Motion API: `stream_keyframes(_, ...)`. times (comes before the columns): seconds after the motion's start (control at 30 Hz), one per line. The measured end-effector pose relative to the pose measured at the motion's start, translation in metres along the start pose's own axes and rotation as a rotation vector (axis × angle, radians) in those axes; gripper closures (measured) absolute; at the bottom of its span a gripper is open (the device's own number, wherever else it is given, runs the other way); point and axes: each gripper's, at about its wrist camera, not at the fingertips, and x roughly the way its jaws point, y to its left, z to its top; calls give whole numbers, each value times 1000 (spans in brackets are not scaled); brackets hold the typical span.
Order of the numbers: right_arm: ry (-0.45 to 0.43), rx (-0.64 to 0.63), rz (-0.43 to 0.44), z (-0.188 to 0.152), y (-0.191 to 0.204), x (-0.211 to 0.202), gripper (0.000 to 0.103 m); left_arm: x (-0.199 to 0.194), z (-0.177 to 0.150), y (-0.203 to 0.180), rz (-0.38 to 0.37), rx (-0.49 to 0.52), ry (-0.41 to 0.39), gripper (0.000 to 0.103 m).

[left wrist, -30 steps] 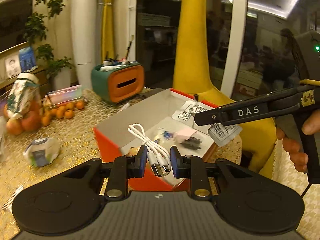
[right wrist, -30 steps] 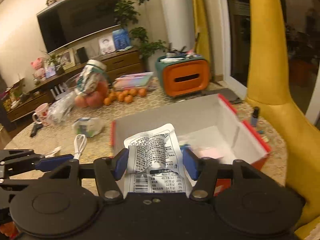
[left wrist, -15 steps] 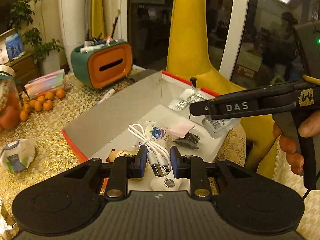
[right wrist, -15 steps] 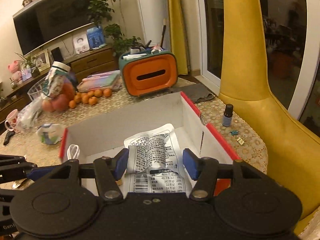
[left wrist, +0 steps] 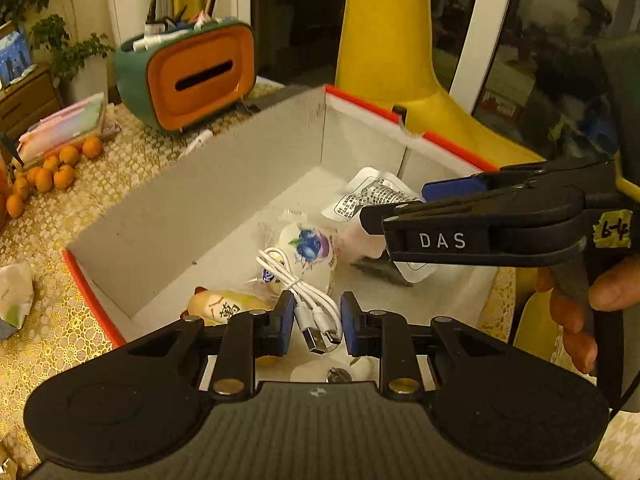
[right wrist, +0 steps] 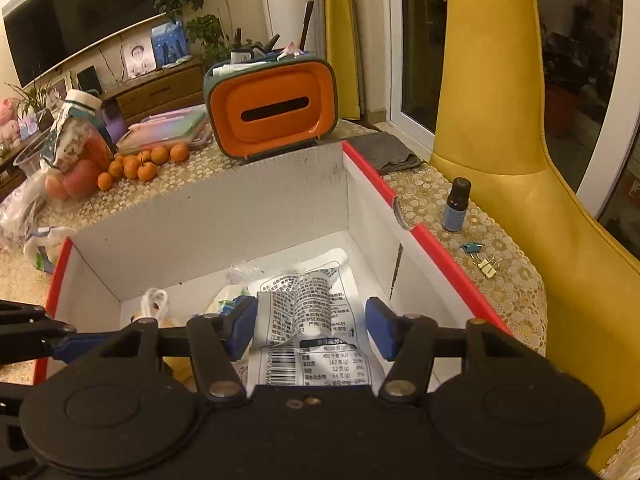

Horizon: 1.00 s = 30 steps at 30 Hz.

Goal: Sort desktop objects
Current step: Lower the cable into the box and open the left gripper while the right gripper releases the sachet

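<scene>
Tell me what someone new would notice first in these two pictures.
Probably the open red-edged box in the middle of the table, with both grippers over it. The left gripper is shut on a white USB cable, and the right gripper is shut on a white printed packet. Behind the box stands an orange-fronted tissue holder.

The right gripper (right wrist: 310, 326) holds a crinkled white printed snack packet (right wrist: 308, 312) between its blue pads, above an open red-edged white cardboard box (right wrist: 432, 252) on the lace-covered desk (right wrist: 508, 280). Behind the box stands an orange-and-teal tissue holder (right wrist: 276, 110), beside small oranges (right wrist: 140, 164). A dark dropper bottle (right wrist: 456, 204) and binder clips (right wrist: 484, 260) lie right of the box.
</scene>
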Motion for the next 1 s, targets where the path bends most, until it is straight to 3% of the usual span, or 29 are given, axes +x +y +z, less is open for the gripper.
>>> stream_keyframes(0.6,45,-31,-11,-5,2,15,43,24,-3,6,-33,-44,88,79)
stream_keyframes(0.87,33,-21,5,-4,2,11,35,21,-7,6,-26,-49,84,78)
stream_keyframes(1.0,27,-15,7,-4,2,9,35,18,-8,6,-27,-51,72,72)
